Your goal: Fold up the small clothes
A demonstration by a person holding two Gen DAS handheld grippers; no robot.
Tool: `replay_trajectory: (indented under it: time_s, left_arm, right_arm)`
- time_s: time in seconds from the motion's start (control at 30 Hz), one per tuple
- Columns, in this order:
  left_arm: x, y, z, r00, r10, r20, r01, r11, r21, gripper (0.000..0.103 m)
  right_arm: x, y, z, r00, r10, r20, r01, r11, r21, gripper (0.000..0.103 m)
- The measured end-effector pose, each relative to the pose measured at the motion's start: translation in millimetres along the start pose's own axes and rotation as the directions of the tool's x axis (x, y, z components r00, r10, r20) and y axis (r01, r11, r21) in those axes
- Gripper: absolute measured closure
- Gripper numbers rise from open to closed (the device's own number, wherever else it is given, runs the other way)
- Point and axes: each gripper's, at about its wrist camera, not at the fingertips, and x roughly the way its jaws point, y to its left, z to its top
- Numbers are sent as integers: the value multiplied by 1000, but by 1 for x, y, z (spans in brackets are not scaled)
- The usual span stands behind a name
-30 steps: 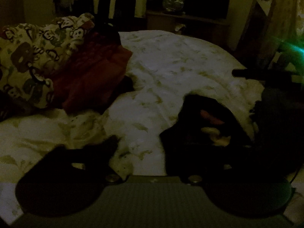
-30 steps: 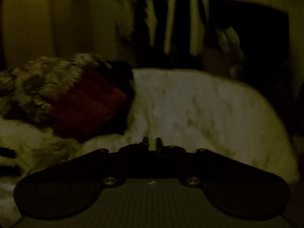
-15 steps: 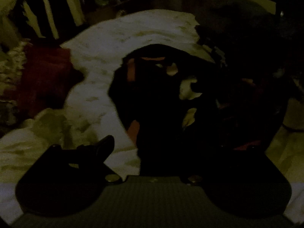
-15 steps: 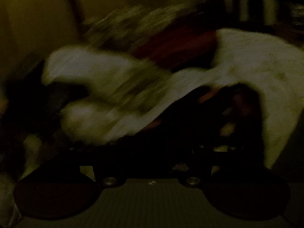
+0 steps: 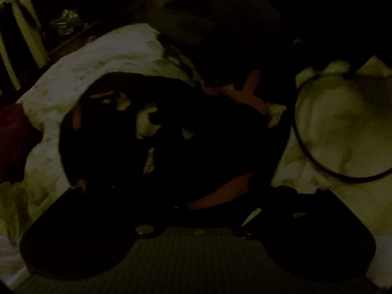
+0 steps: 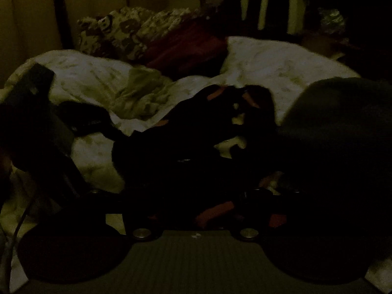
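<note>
A small dark garment with orange trim and pale patches lies crumpled on the white printed bedcover. It also shows in the right wrist view. My left gripper is low over the garment's near edge; its fingers merge with the dark cloth. My right gripper is at the garment's near edge by an orange strip. The scene is very dark, so the state of both jaws is unclear. The left gripper body shows at the left of the right wrist view.
A patterned quilt and a dark red cloth lie at the head of the bed. A dark heap sits at the right. A black cable loop lies on the cover. Furniture stands behind.
Both grippers have swung over and come down onto the dark garment, which now fills the middle of both views. The right view has stopped blurring.
</note>
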Motion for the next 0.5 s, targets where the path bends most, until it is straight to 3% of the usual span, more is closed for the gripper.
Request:
replay_trajectory:
  time_s: [0.1,0.17,0.27,0.33,0.37,0.43,0.5]
  left_arm:
    - [18,-7,-2,999,-22,-34,22,1000,-6,16]
    - [26,-9,-5,997,-51,-65,50,999,-12,26]
    - [32,-11,-8,991,-104,-85,103,994,-25,42]
    - [37,-9,-8,986,-134,-95,130,990,-53,65]
    - [40,-7,-8,984,-142,-104,134,988,-76,69]
    - [43,-3,-9,982,-153,-114,140,984,-112,89]
    - [37,1,-10,982,-158,-104,143,980,-140,92]
  right_arm:
    - [-8,-8,-15,999,15,46,-20,995,98,4]
    - [-12,-11,-23,998,8,62,-16,991,135,4]
    - [-11,-15,-32,996,8,88,-22,987,161,4]
    - [-8,-19,-34,996,9,94,-27,982,189,4]
    - [-3,-21,-33,996,7,85,-23,982,190,4]
    - [8,-21,-31,998,1,64,-13,983,182,4]
    - [21,-23,-29,999,9,40,-18,976,216,5]
